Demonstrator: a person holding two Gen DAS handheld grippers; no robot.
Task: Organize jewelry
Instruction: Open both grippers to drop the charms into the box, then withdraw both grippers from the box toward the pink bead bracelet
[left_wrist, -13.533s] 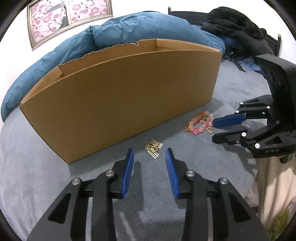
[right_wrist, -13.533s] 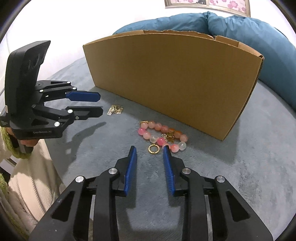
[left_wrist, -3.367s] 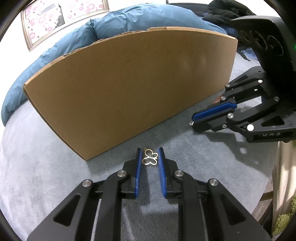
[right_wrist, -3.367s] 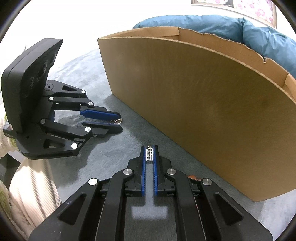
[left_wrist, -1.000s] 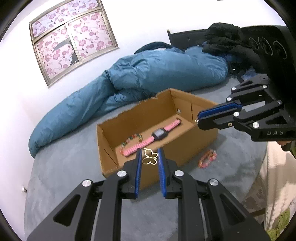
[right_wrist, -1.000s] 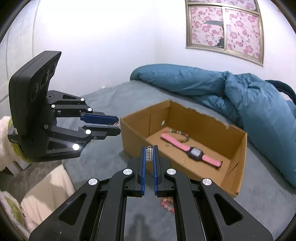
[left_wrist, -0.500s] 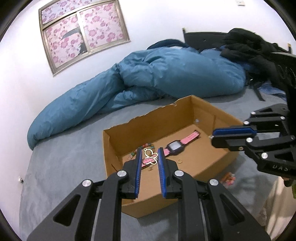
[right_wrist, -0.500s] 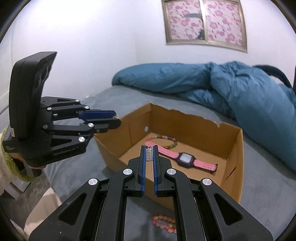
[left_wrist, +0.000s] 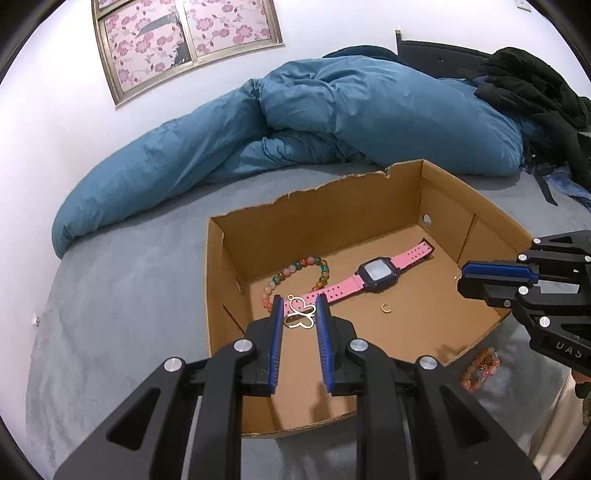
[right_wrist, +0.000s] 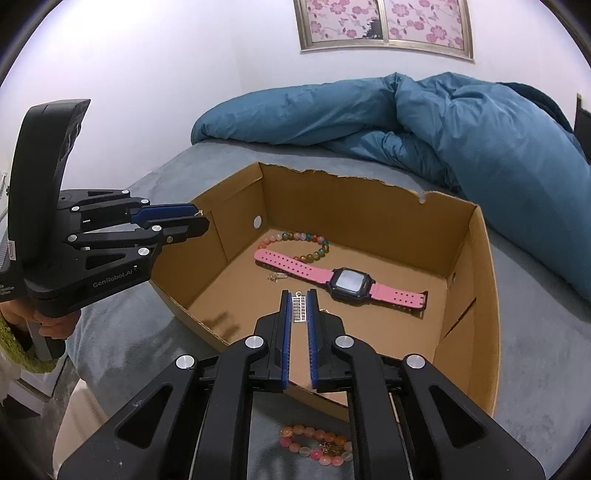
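Two grippers' jaws pinch charms over box (left_wrist: 221, 266) on grey bed (left_wrist: 122, 280) w/ duvet (left_wrist: 332, 107).

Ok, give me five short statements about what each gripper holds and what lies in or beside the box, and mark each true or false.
1. The left gripper is shut on a butterfly charm. True.
2. The right gripper is open and empty. False: it is shut on a small bar charm.
3. A pink watch lies inside the cardboard box. True.
4. The pink bead bracelet lies inside the box. False: it is outside, on the grey blanket.
5. The multicoloured bead bracelet hangs from the box rim. False: it lies on the box floor.
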